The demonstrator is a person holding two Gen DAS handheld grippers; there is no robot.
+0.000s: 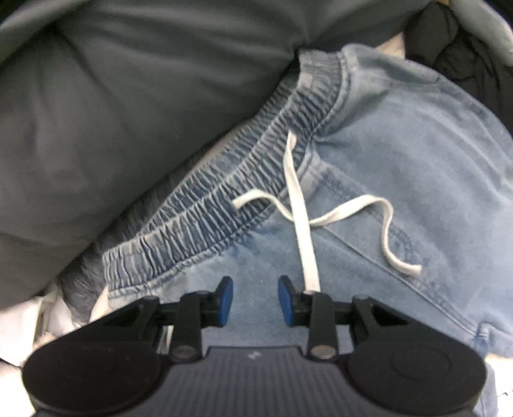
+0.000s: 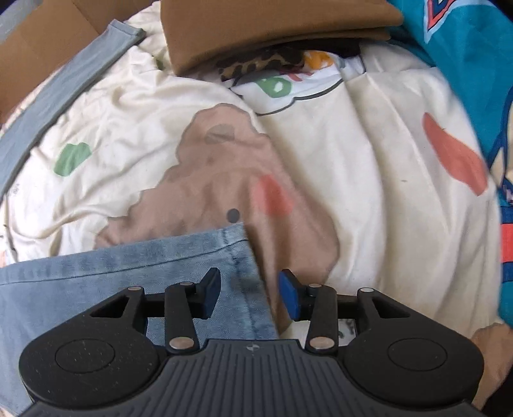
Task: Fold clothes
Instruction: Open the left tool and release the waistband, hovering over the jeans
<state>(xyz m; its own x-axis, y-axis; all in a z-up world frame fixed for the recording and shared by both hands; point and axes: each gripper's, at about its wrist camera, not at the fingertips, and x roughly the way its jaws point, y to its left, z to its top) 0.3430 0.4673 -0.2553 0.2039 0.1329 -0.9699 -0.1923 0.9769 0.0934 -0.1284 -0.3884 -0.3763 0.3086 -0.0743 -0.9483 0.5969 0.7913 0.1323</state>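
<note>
Light blue denim pants (image 1: pixel 400 166) lie spread out, their gathered elastic waistband (image 1: pixel 224 192) running diagonally with a white drawstring (image 1: pixel 301 221) loose across the fabric. My left gripper (image 1: pixel 255 300) hovers open just below the waistband, nothing between its blue pads (image 1: pixel 226 296). In the right wrist view a hem corner of the same denim (image 2: pixel 128 272) lies on a cream printed bedsheet (image 2: pixel 368 160). My right gripper (image 2: pixel 248 296) is open, straddling the denim's side edge, with its left finger over the cloth and its right finger over the sheet.
A dark grey cushion (image 1: pixel 112 112) rises beside the waistband, and black clothing (image 1: pixel 455 54) lies at the far right. Folded brown cloth (image 2: pixel 272 29) and a teal printed garment (image 2: pixel 465 64) sit at the back, with a cardboard box (image 2: pixel 41 29) at the far left.
</note>
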